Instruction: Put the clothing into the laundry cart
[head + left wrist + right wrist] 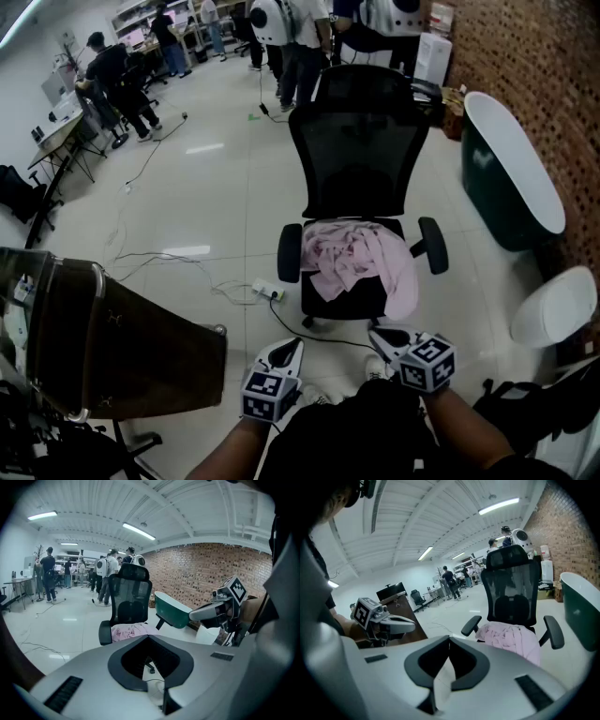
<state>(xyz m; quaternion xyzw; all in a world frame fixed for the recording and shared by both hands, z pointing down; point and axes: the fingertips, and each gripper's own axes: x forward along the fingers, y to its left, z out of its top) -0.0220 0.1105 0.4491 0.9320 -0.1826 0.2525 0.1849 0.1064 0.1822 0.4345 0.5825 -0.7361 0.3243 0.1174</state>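
With my left gripper and right gripper both closed on nothing, I'm only approaching: next, open one over the pink garment on the office chair.

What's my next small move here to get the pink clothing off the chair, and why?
Probably reach the right gripper forward toward the pink clothing, opening it on the way. Both it and the left gripper are shut and empty near your body, the clothing lies untouched on the office chair seat, and the laundry cart stands at your left.
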